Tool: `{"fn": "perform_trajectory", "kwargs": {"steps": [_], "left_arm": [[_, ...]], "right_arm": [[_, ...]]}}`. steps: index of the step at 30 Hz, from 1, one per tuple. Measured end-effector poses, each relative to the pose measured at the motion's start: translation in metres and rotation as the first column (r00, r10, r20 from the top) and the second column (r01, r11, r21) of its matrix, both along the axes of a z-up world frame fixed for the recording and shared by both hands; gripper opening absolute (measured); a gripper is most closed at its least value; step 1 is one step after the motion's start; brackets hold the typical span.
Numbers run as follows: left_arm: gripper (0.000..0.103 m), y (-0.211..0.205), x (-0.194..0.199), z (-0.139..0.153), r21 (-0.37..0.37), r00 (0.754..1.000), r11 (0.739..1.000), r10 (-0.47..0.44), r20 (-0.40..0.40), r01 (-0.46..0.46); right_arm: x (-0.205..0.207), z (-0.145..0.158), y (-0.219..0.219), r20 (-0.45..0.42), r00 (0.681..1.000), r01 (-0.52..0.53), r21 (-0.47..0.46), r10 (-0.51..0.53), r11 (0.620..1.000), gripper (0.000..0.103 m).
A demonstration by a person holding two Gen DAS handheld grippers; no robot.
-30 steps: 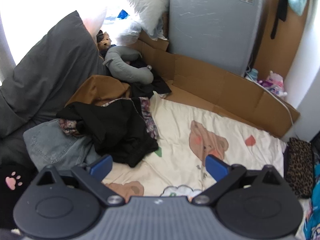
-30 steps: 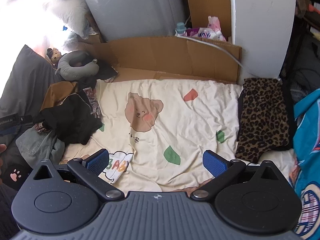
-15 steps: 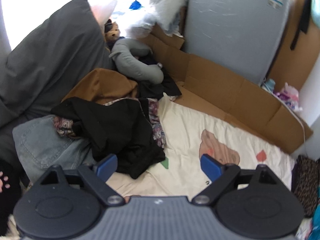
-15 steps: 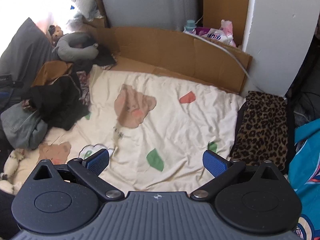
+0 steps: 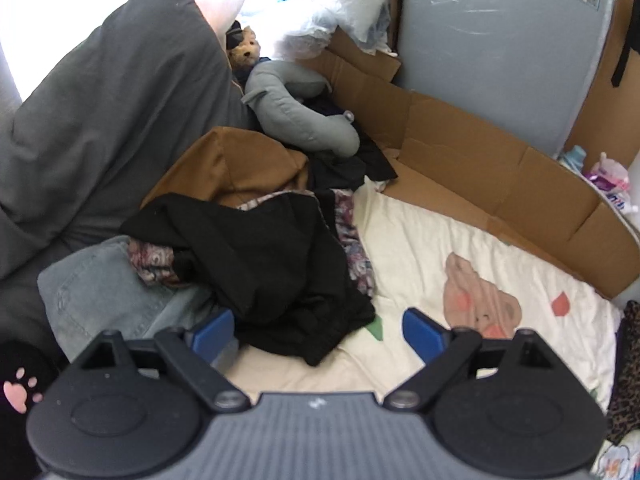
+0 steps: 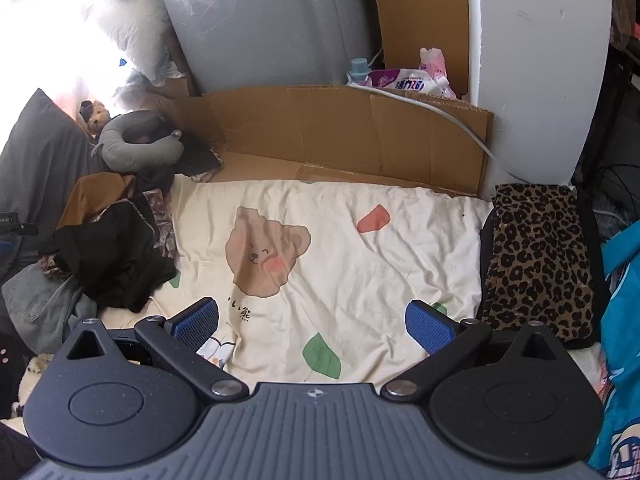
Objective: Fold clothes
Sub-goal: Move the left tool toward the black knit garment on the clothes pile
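Jaws of the left gripper (image 5: 318, 334) gape wide and empty, low over the black garment (image 5: 272, 264) atop the clothes pile (image 6: 104, 256). The right gripper (image 6: 314, 324) hovers spread, empty, above the bear-print sheet (image 6: 340, 264).

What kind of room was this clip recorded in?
Most likely a bedroom, on a bed or floor mattress: a cream bear-print sheet covers the surface, a gray pillow leans at the left, and a heap of clothes waits beside it, with cardboard along the wall.
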State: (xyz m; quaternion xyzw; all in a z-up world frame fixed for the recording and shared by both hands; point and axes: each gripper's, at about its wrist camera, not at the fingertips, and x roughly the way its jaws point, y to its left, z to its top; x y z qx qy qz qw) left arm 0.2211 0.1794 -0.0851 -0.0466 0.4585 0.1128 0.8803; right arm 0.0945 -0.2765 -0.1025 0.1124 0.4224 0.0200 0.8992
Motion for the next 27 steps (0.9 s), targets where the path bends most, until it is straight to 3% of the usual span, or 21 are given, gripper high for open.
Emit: {"fn": "perform_trajectory", "kwargs": {"steps": [9, 17, 27], "left_arm": [[0.093, 0.017, 0.032, -0.038, 0.015, 0.998, 0.999, 0.036, -0.052, -0.035], [0.096, 0.033, 0.044, -0.088, 0.051, 0.993, 0.998, 0.050, -0.111, -0.045], [0.097, 0.069, 0.059, -0.134, 0.031, 0.993, 0.995, 0.095, -0.070, -0.093]], "right_arm": [[0.014, -0.037, 0.030, 0.000, 1.000, 0.000, 0.035, 0.000, 0.999, 0.102], [0.031, -0.089, 0.060, -0.005, 1.000, -0.003, 0.086, 0.003, 0.996, 0.102], [0.051, -0.141, 0.082, 0.040, 0.999, -0.010, 0.140, 0.004, 0.990, 0.102]]}}
